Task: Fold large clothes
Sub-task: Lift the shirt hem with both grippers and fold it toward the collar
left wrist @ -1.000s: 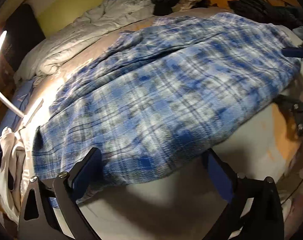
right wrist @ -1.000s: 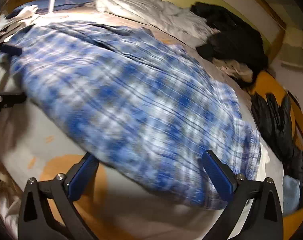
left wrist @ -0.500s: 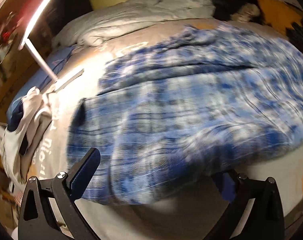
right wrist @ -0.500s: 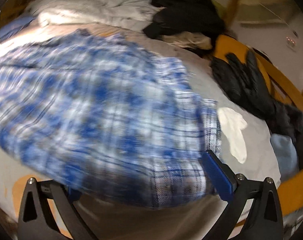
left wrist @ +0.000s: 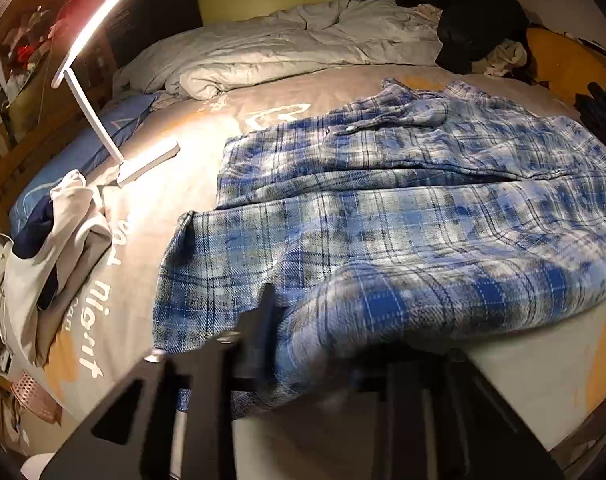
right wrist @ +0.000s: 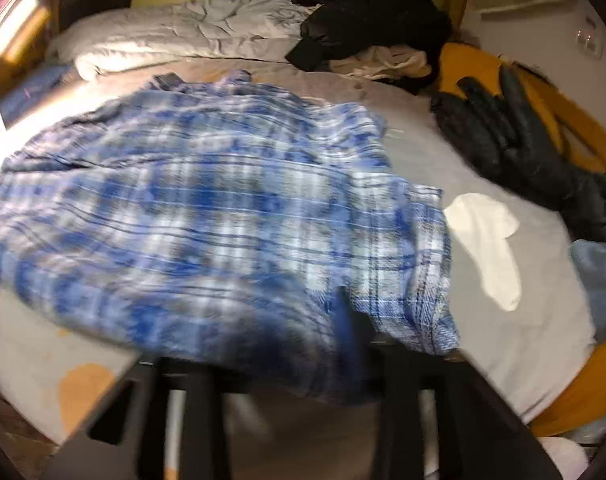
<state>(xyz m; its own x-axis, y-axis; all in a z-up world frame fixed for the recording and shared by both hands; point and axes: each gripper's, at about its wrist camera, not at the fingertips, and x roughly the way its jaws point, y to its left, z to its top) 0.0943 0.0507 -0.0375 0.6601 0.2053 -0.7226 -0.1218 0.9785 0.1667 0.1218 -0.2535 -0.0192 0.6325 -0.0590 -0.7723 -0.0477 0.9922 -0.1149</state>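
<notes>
Blurred plaid shirt point(right wrist: 207, 216) hem, hiding both closing claws' fingertips

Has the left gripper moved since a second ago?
Yes. The left gripper swung toward the lamp side of the bed; its jaws are closing on the plaid shirt hem.

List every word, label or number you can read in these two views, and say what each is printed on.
"night": white letters on the grey bed cover, left wrist view.
Partial letters above it, roughly "ood": same cover, cut off by the pile of clothes.
Small white word below "night": too small to read.
White outline design further up the cover: not legible as text.
Right wrist view: nothing readable.
</notes>
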